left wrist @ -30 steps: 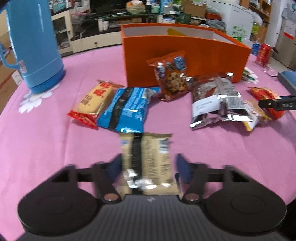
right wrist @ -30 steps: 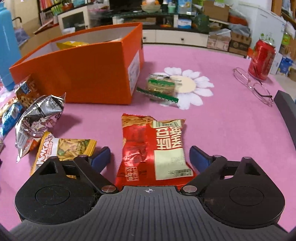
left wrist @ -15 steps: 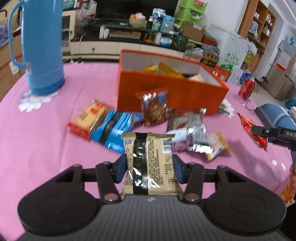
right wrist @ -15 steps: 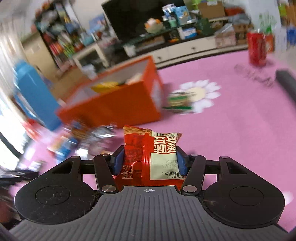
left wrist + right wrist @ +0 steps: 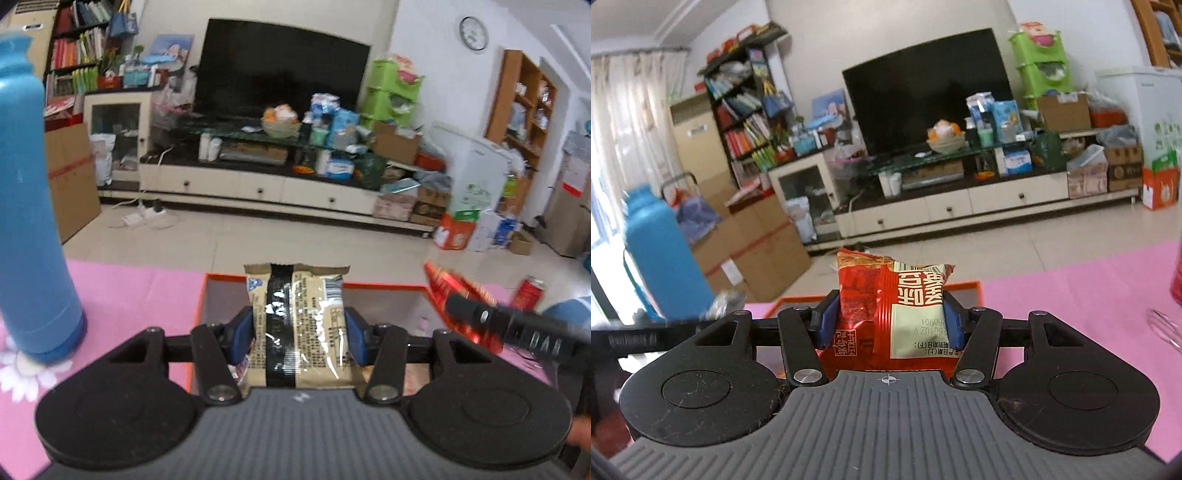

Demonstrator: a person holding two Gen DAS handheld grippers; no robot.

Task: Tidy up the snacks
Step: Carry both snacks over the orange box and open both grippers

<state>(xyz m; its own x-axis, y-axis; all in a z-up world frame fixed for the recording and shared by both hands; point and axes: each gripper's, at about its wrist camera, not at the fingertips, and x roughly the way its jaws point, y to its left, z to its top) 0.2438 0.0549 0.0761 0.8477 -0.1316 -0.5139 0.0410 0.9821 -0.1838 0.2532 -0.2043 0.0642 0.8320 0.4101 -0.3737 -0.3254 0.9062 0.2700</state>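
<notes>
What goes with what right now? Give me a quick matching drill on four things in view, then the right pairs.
Things:
1. beige snack pack
2. red snack pack
3. blue thermos
4. orange box

States:
A. standing upright on the pink tablecloth
B. clamped in the right gripper
C. open-topped, below both held packs
D. clamped in the left gripper

Pairs: 1-D, 2-B, 3-A, 4-C

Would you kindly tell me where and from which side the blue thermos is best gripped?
Grip the blue thermos around its straight cylindrical body, coming level from the open side that faces the orange box. It stands upright on the pink table, so a side approach probably suits a tall round shape.
</notes>
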